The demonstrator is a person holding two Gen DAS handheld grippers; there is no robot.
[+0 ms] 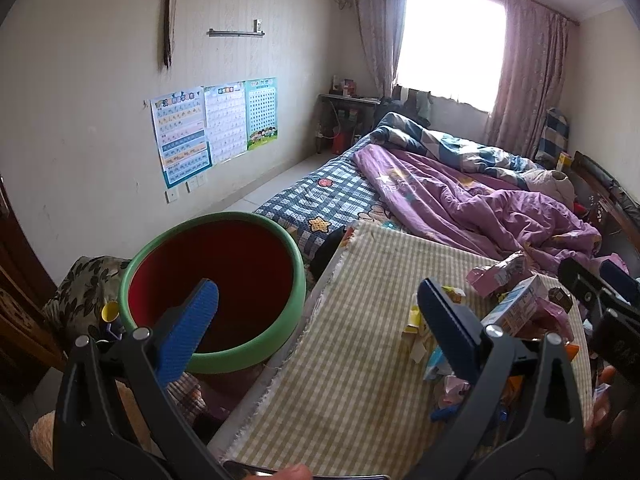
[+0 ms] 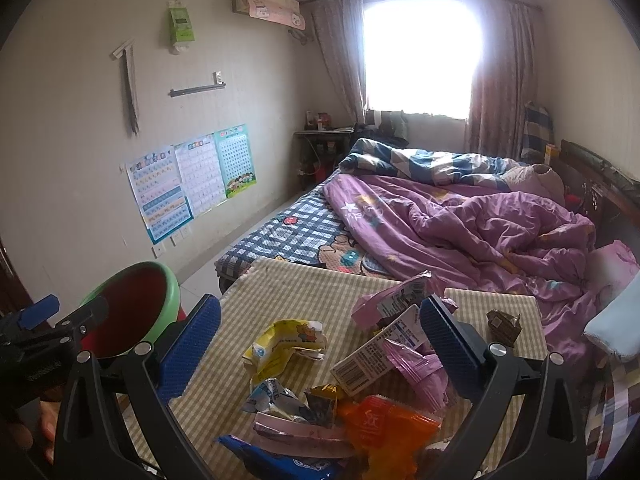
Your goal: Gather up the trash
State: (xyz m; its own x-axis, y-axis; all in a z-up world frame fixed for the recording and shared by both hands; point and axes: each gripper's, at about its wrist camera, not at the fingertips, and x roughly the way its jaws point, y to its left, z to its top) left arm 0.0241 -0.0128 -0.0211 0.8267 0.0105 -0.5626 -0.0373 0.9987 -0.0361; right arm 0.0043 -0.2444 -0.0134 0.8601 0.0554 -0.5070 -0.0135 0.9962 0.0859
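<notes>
Wrappers (image 2: 320, 380) lie heaped under your wide-apart right gripper (image 2: 320, 344); the white carton (image 2: 376, 354) runs from 7 to 1 o'clock. Your left gripper (image 1: 320, 320) gapes beside the bin (image 1: 216, 292).

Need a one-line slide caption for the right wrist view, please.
Open right gripper poised over crumpled snack wrappers on a checked cloth tabletop, green-rimmed red bin at left.

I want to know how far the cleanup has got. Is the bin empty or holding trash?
Empty as far as shown: the bin's visible red inside is bare, though the left finger hides part.
</notes>
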